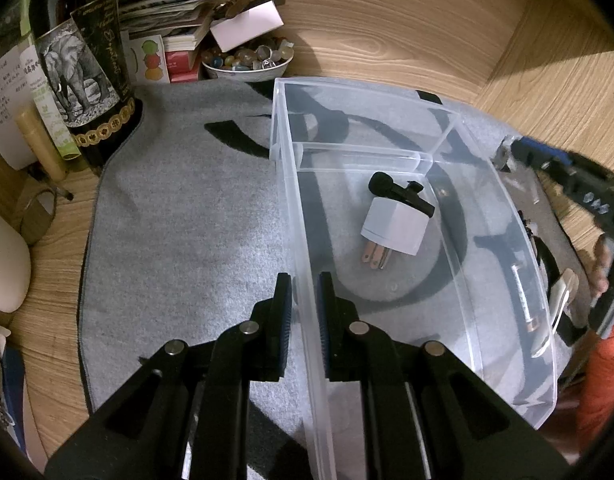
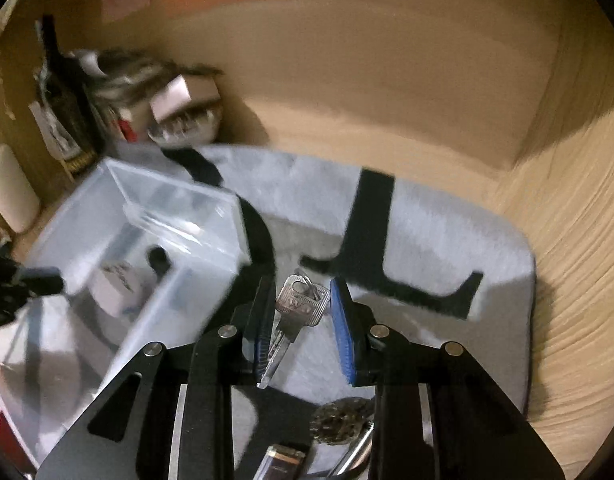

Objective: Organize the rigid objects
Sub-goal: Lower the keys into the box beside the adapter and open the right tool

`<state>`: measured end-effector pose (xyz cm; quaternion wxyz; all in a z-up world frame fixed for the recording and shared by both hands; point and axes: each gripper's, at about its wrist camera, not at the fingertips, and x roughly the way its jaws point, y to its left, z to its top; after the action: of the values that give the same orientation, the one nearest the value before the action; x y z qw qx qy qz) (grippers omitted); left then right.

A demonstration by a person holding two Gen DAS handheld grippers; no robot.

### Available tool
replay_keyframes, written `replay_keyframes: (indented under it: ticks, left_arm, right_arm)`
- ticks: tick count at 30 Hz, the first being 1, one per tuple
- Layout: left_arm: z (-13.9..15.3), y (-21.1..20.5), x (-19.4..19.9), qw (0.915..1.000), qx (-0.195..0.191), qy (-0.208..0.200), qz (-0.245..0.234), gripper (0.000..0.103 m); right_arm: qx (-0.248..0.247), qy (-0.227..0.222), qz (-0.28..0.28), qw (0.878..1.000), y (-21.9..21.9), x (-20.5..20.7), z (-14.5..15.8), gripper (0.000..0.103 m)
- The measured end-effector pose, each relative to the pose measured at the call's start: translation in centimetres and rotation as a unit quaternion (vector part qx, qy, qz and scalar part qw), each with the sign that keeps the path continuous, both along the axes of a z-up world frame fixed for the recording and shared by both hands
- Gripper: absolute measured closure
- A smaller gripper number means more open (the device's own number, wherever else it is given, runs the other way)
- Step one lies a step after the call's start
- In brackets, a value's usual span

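A clear plastic bin [image 1: 387,128] with a divider stands on a grey felt mat [image 1: 179,208]. A white plug adapter [image 1: 395,224] and a black clip [image 1: 399,192] lie in its near compartment. My left gripper [image 1: 305,296] is shut on the bin's left wall [image 1: 299,240]. In the right wrist view, my right gripper [image 2: 303,312] is open, and a silver key [image 2: 295,316] on a ring lies on the mat between its fingers. The bin [image 2: 147,216] sits to its left, blurred. The right gripper shows at the right edge of the left wrist view [image 1: 579,184].
A dark bottle with an elephant label [image 1: 83,68], books [image 1: 179,20] and a bowl of beads [image 1: 247,60] crowd the back left. A battery [image 1: 525,300] lies beside the bin. A small gear-like piece [image 2: 343,420] and a battery [image 2: 283,460] lie under the right gripper. Wooden walls enclose the desk.
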<state>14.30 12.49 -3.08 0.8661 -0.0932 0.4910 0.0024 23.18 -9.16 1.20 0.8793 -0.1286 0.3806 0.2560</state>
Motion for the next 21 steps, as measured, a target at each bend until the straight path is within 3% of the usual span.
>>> replay_keyframes:
  ticks: [12,21]
  left_arm:
    - [0.0,0.0,-0.2,1.0,0.002,0.0,0.0,0.092]
    - [-0.3,0.0,-0.1,1.0,0.003,0.004,0.001,0.092]
  right_arm:
    - [0.055,-0.073,0.068,0.993,2.6,-4.6,6.0,0.078]
    - [0.052,-0.05,0.118,0.99,5.3,-6.6,4.0,0.077]
